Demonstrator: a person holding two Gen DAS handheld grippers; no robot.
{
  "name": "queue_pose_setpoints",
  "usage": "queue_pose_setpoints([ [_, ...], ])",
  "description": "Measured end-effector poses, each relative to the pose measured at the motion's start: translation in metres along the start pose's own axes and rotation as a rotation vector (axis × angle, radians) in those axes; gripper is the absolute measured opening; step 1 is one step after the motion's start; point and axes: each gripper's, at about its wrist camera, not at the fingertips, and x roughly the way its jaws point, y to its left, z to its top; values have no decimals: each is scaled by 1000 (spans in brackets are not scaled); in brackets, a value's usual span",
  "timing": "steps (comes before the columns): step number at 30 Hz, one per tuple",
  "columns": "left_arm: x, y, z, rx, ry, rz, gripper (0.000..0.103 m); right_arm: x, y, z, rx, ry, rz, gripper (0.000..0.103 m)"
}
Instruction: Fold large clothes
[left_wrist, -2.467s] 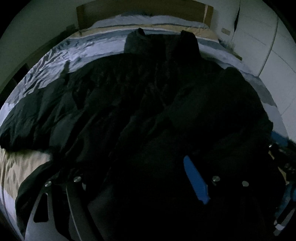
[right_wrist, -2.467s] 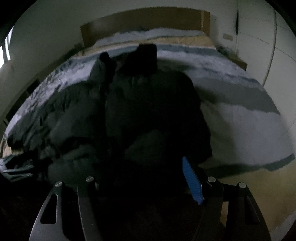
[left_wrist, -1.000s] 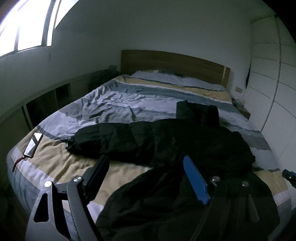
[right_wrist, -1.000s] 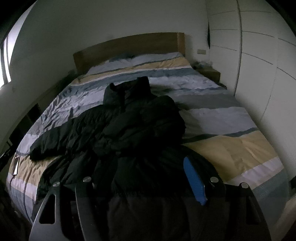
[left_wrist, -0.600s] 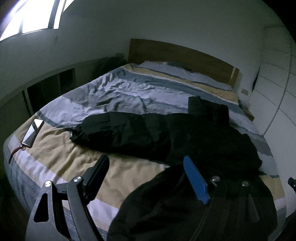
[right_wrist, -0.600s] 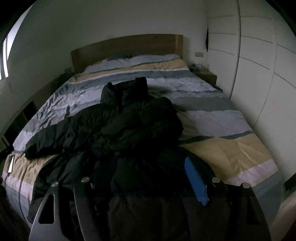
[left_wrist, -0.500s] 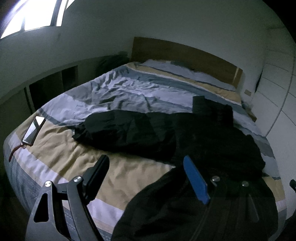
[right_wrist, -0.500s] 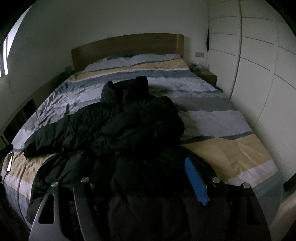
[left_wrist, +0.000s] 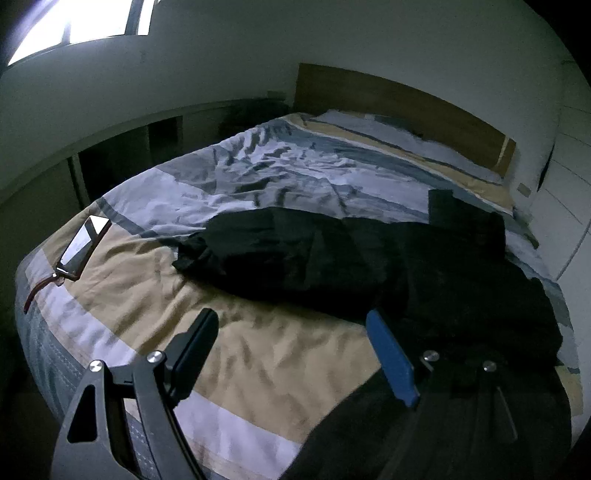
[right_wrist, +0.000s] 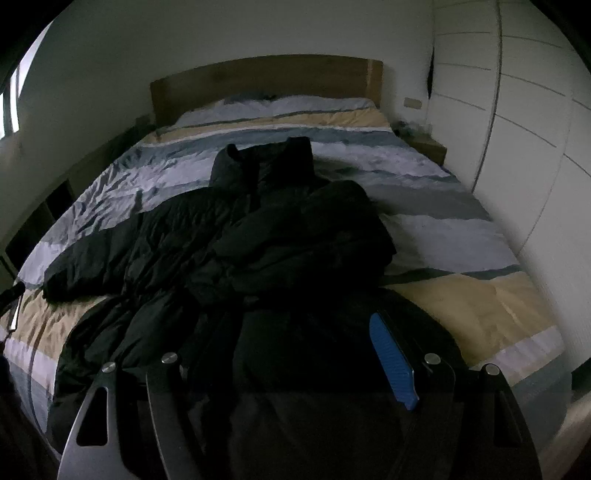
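A: Where is the garment?

B: A black puffy padded jacket (right_wrist: 258, 236) lies crumpled across a bed with a striped blue, grey and tan cover (left_wrist: 258, 354), collar toward the wooden headboard (right_wrist: 266, 81).

A: And the grippers?

B: The left gripper (left_wrist: 295, 343) has its jaws wide apart above bare cover, holding nothing. The right gripper (right_wrist: 280, 354) has its jaws spread above the jacket's hem; I cannot tell if they touch it.

bed (left_wrist: 258, 369) striped cover (creased) | phone (left_wrist: 83, 247) near-left corner | wood headboard (right_wrist: 266, 85) | window (left_wrist: 85, 26) upper L

A dim bedroom: striped bed (right_wrist: 461, 229) with wooden headboard (right_wrist: 266, 79), white wardrobe (right_wrist: 517, 110), bright window (left_wrist: 85, 26).
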Motion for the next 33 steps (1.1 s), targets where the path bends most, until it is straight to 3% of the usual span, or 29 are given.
queue_pose_setpoints([
  [6, 23, 13, 3, -35, 20, 1, 82, 14, 2, -4, -6, 26, -6, 77],
  [14, 83, 66, 11, -192, 112, -75, 82, 30, -14, -7, 17, 40, -34, 77],
  [23, 154, 126, 6, -498, 220, -241, 82, 58, -43, -17, 69, 77, -50, 77],
  [29, 190, 140, 6, -679, 229, -327, 82, 72, -65, -22, 95, 96, -59, 77],
  [33, 212, 142, 10, -747, 233, -322, 82, 77, -77, -26, 117, 103, -65, 77],
])
